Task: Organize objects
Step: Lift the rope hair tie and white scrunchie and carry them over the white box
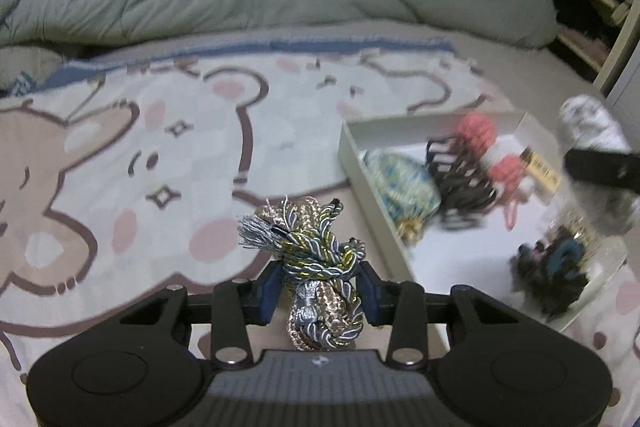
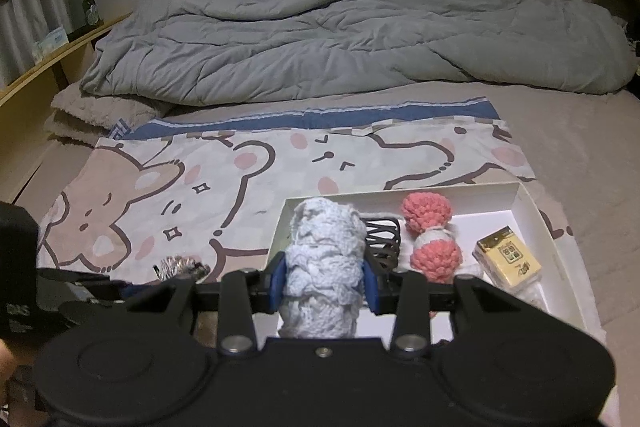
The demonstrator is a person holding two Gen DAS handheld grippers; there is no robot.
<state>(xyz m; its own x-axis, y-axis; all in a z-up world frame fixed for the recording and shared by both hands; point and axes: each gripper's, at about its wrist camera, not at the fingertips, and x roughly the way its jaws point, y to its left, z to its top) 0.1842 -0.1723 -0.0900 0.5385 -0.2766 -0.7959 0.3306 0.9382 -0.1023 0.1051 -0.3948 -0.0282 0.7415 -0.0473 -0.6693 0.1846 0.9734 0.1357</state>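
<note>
The left gripper (image 1: pixel 319 289) clamped a knotted grey-gold braided cord (image 1: pixel 316 259) above the cartoon-bear blanket (image 1: pixel 160 147). The right gripper (image 2: pixel 324 285) gripped a pale-blue lace roll (image 2: pixel 322 267) over the shallow white box (image 2: pixel 532 211). Likely both get lowered in next.

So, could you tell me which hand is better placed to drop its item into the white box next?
The right. The right gripper holds its pale blue lace roll directly over the white box, while the left gripper grips its braided cord bundle above the bear-print blanket, beside the box.
</note>
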